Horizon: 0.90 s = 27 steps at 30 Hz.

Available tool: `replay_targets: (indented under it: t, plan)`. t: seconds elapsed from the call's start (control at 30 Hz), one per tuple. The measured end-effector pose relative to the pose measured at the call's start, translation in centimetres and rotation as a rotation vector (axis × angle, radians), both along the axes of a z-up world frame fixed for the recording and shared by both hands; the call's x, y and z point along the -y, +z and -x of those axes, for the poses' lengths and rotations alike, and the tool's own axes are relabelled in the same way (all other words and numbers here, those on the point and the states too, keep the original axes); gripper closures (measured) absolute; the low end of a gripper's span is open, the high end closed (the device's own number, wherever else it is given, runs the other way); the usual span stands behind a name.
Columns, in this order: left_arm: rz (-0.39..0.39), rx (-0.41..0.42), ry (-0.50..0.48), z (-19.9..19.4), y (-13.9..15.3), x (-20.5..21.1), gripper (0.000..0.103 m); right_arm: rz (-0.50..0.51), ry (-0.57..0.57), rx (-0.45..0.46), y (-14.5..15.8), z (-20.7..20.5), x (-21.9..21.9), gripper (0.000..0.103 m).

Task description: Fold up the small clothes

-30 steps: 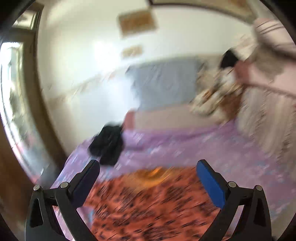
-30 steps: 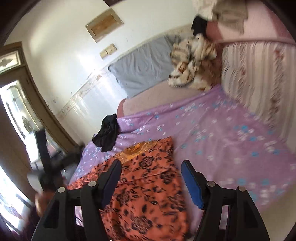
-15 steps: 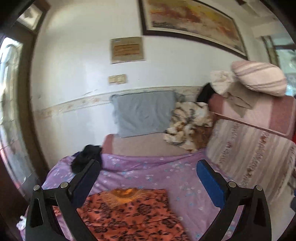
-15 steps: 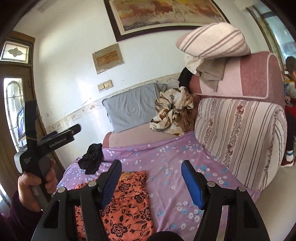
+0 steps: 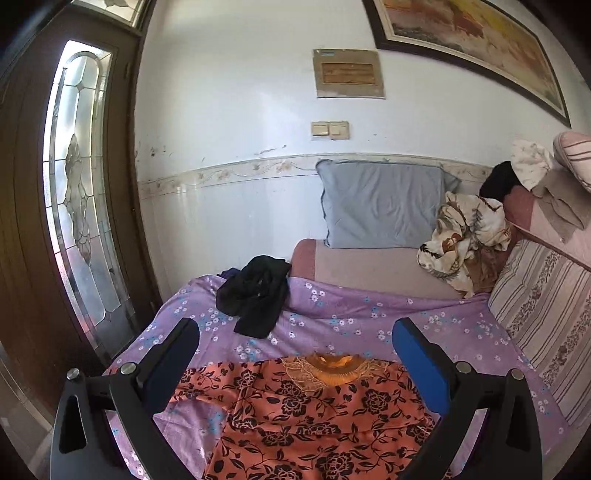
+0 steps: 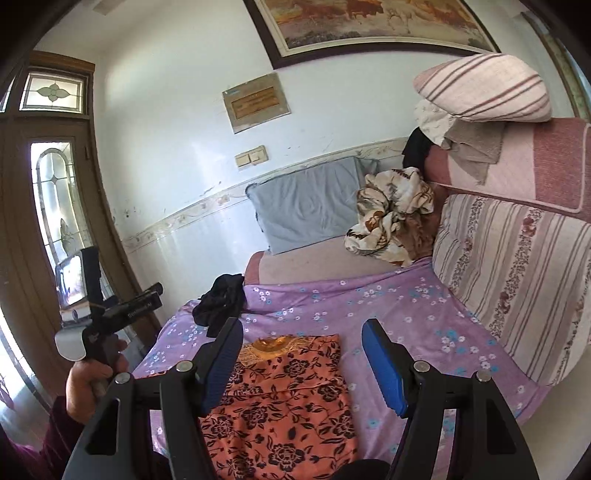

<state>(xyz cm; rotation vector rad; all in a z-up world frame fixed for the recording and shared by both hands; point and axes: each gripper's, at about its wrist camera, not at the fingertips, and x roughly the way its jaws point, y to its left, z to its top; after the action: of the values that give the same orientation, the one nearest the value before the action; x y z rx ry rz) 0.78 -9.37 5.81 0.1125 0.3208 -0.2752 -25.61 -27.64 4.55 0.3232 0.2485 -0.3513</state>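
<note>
Here, orange floral garment (image 5: 314, 417) lying flat at the purple bedspread's (image 5: 369, 317) six o'clock edge, left gripper (image 5: 295, 354) and right gripper (image 6: 301, 354) hovering wide open, holding nothing, black clothing (image 5: 255, 295) resting at eleven o'clock, bare spread stretching toward three o'clock.

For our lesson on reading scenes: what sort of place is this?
Most likely a lived-in room of a home: a couch under a purple floral sheet, a grey pillow against the wall, and a framed painting above.

One orange floral garment (image 5: 314, 417), one black garment (image 5: 255, 295), two claws (image 5: 295, 354) (image 6: 303, 350)
</note>
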Motion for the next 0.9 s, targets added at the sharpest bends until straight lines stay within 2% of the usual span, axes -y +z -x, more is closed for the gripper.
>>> replay_targets:
  t: [0.1,0.2,0.3,0.37,0.5,0.6,0.67,0.8,0.9]
  plan:
    - [0.0,-0.002,0.002,-0.1,-0.4,-1.3,0.0,0.009,0.026,-0.02,0.1,-1.2,-1.1,0.032]
    - [0.012,-0.042,0.021,-1.3,-1.3,-3.2,0.0,-0.009,0.073,-0.03,-0.6,-2.7,-1.5,0.032]
    - [0.016,-0.092,0.078,-3.5,-3.3,-7.0,0.0,-0.074,0.122,-0.05,-2.1,-5.7,-0.7,0.032]
    - [-0.013,-0.126,0.136,-5.3,-5.2,-9.3,0.0,-0.136,0.155,-0.068,-3.8,-8.5,0.4,0.032]
    - [-0.073,-0.304,0.307,-10.6,-11.4,-16.6,0.0,-0.259,0.192,-0.153,-9.2,-16.5,2.8,0.032]
    - [-0.066,-0.475,0.44,-13.7,-16.6,-22.9,0.0,-0.337,0.205,-0.246,-14.6,-22.9,3.7,0.032]
    - [-0.053,-0.553,0.512,-15.2,-19.4,-26.2,0.0,-0.391,0.23,-0.305,-18.3,-27.2,3.5,0.032]
    - [0.034,-0.681,0.593,-18.4,-23.5,-31.1,0.0,-0.396,0.284,-0.414,-23.7,-34.3,1.4,0.032]
    - [0.12,-0.729,0.622,-21.2,-25.3,-32.5,0.0,-0.379,0.301,-0.465,-26.7,-38.6,0.3,0.032]
